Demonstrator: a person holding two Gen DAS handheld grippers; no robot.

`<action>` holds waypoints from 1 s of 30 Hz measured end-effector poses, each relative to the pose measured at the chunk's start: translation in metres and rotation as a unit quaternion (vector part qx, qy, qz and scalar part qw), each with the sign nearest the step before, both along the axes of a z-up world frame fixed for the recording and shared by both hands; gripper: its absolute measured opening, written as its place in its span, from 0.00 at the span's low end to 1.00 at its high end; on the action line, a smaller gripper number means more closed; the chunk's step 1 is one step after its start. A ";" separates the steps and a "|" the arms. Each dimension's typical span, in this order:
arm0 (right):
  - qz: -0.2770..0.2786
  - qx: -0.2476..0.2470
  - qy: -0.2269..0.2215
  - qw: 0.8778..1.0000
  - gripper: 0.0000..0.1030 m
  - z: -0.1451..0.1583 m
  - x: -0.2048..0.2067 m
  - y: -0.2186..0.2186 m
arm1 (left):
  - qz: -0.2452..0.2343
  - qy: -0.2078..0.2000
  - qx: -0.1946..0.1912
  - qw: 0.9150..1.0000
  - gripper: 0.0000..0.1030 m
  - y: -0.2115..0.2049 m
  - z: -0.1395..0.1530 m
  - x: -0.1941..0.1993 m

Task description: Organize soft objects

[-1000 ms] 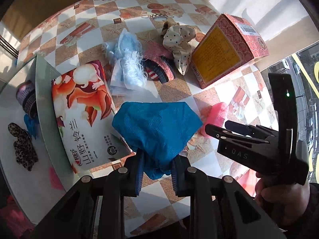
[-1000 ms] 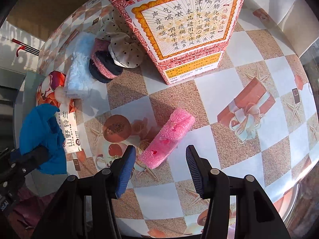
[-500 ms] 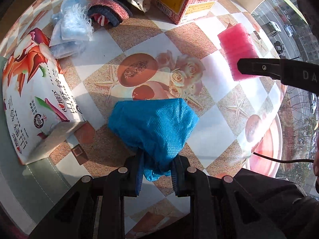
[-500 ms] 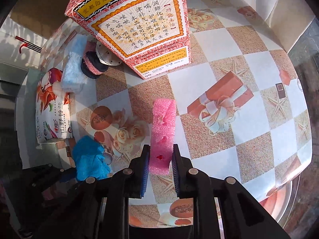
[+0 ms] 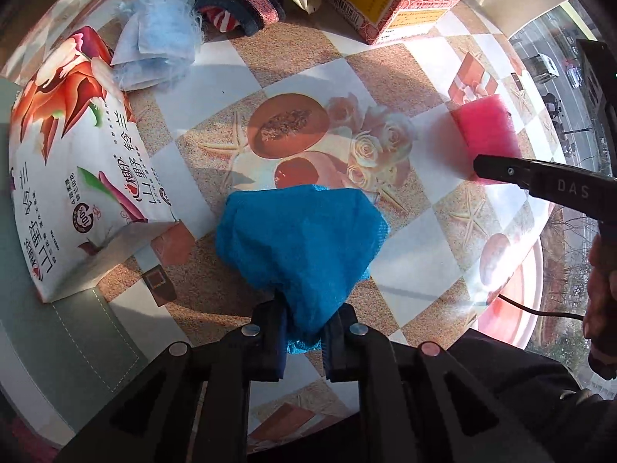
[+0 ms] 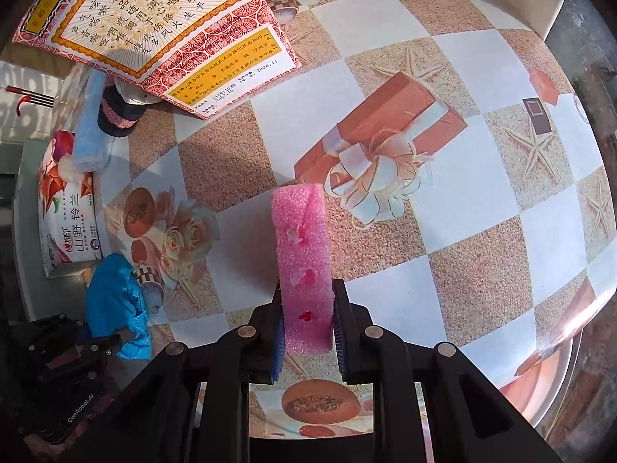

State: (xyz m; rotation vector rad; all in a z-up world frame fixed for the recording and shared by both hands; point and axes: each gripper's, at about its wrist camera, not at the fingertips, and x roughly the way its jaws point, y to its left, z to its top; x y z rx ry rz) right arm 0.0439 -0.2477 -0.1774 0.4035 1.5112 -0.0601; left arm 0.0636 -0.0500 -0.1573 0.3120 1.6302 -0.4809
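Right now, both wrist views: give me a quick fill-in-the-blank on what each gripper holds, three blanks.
1. The left gripper is shut on a crumpled ____ cloth.
2. The right gripper is shut on a pink ____ block.
3. Both grippers hang over a table covered in a ____ pattern.

Missing words: blue; foam; checkered

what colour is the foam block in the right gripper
Pink. The foam block shows best in the right wrist view, clamped in the right gripper.
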 end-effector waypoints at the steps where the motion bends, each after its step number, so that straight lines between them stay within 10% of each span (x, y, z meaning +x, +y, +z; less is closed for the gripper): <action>1: 0.007 0.000 -0.008 1.000 0.21 0.004 -0.002 -0.002 | 0.000 -0.004 -0.002 1.000 0.14 0.001 0.004 -0.002; 12: 0.021 -0.031 -0.025 0.999 0.21 0.039 -0.027 -0.023 | -0.022 -0.016 0.008 1.000 0.14 -0.019 0.029 0.005; 18: -0.018 -0.032 -0.067 0.997 0.21 0.078 -0.013 -0.048 | -0.066 -0.092 -0.027 0.993 0.14 -0.057 0.084 0.020; 30: -0.042 -0.071 -0.158 0.984 0.21 0.171 0.064 -0.064 | 0.007 -0.132 -0.059 0.989 0.14 -0.063 0.151 0.090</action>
